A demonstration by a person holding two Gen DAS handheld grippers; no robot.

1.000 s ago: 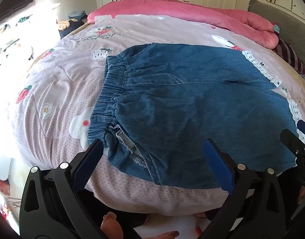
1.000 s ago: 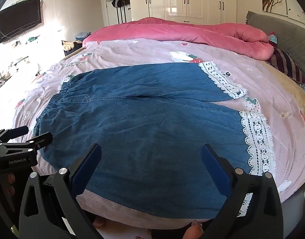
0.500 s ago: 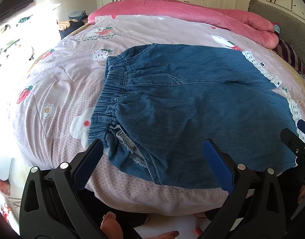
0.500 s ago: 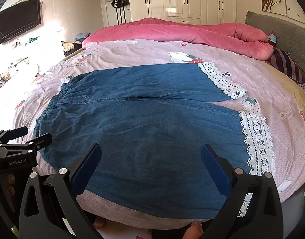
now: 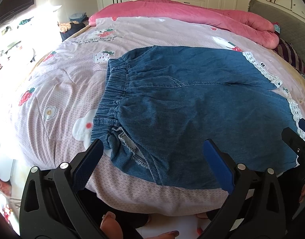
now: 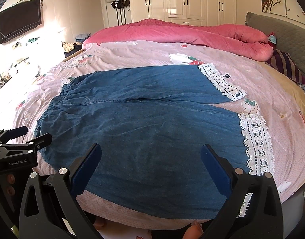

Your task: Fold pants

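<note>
Blue denim pants point(image 6: 144, 123) with white lace cuffs point(image 6: 256, 143) lie spread flat on the bed, elastic waistband point(image 5: 112, 91) to the left, legs to the right. My left gripper point(image 5: 152, 153) is open and empty, hovering at the near edge by the waistband corner and pocket opening point(image 5: 130, 149). My right gripper point(image 6: 151, 159) is open and empty, above the near leg close to the bed's front edge. Each gripper shows at the side of the other's view: the right one point(image 5: 298, 137), the left one point(image 6: 19, 141).
The bed has a pink strawberry-print cover point(image 5: 58, 91). A rolled pink quilt point(image 6: 182, 33) lies along the far side. A striped pillow point(image 6: 288, 65) and grey headboard point(image 6: 288, 31) are at the right. Wardrobes point(image 6: 184, 0) stand behind; a TV point(image 6: 19, 20) hangs at left.
Both grippers have held almost still, open over the near edge of the pants. The pants have not moved.
</note>
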